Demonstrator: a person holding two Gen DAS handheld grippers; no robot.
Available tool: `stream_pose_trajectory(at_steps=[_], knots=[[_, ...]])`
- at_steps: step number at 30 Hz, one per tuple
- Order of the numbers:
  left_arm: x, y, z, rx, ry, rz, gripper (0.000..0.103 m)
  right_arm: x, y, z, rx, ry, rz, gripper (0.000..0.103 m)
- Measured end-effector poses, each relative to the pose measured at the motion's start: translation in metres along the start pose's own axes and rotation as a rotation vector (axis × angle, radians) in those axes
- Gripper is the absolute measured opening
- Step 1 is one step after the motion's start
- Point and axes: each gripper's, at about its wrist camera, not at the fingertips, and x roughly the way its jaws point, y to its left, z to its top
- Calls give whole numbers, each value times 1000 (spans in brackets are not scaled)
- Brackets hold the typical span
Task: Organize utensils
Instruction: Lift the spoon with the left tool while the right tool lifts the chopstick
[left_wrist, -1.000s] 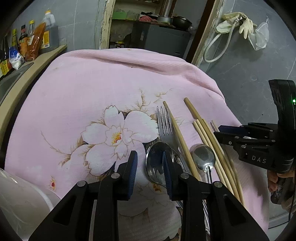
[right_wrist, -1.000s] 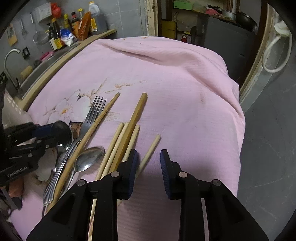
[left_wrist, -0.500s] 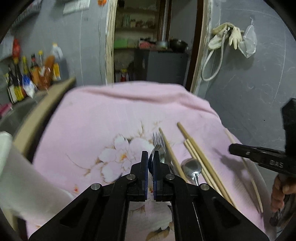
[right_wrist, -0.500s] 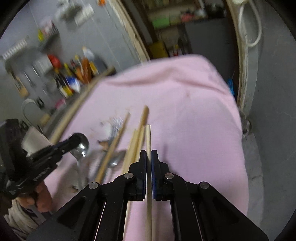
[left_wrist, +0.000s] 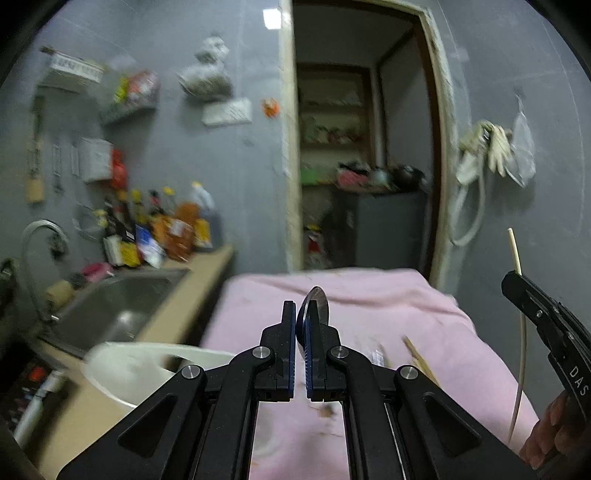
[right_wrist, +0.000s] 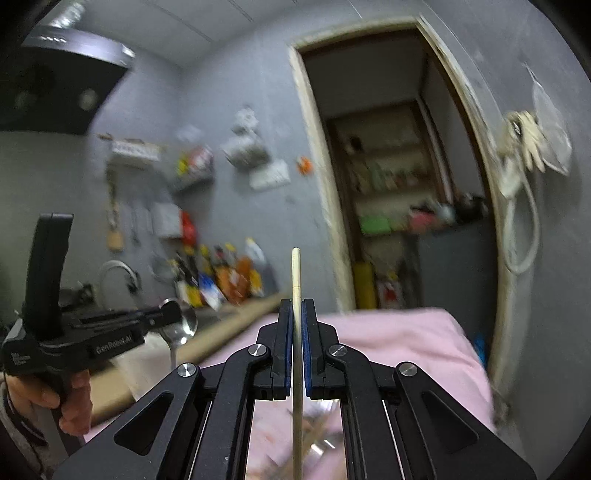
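While both tools are lifted above the pink floral cloth (left_wrist: 369, 295), each one carries a utensil. Shiny round-bowled metal spoon (left_wrist: 318, 300) sits at centre of the left wrist view, clamped edge-on between the blue-padded black fingers of the left gripper (left_wrist: 300, 332), bowl poking up past the fingertips; jaws nearly closed on it. In the right wrist view the same spoon (right_wrist: 183, 326) shows at lower left, bowl at the tip of the left gripper (right_wrist: 166, 314), handle hanging down, a hand (right_wrist: 55, 398) on the grip below.

Pale thin wooden chopstick (right_wrist: 296, 332) stands upright at centre of the right wrist view, pinched between the narrow-set fingers of the right gripper (right_wrist: 295, 325), its top end rising above the fingertips and the rest running down out of the bottom edge. From the left wrist view that chopstick (left_wrist: 514, 251) appears at the right edge, sticking up out of the right gripper (left_wrist: 517, 284).

More wooden chopsticks (left_wrist: 421, 358) lie blurred on the cloth, lower right of centre. White round container (left_wrist: 129, 373) sits at lower left, beside a steel sink (left_wrist: 122, 306) and a curved faucet (left_wrist: 37, 240). Sauce bottles (left_wrist: 166, 225) line the counter at mid left. Doorway (left_wrist: 362, 166) fills upper centre; a pale rubber glove (left_wrist: 495, 147) hangs on the grey wall at upper right.
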Motion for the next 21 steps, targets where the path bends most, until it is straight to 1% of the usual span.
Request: stream_pose_trajectory(at_steps=[3,6,8,10,12,16,20,21], knots=[[-20,28,11,-10,-59,90,2,13,22,14,8,-69,68,3],[-37,62,24,-54,-113,184,2,31,46,28,33,-141,122,3],[-44,82,26,-77,-145,254,2,38,57,36,59,-186,132,3],[-51,99,28,-94,-170,323,2,53,68,42,118,-229,136,3],[-55,118,28,-119,-196,403,2,68,77,47,169,-251,142,3],[-61,147,23,-159,-232,537,2,92,98,50,202,-282,154,3],[-45,166,15,-176,-219,649,2,114,110,45,233,-287,139,3],[-42,170,12,-183,-211,665,2,116,111,43,226,-287,129,3]])
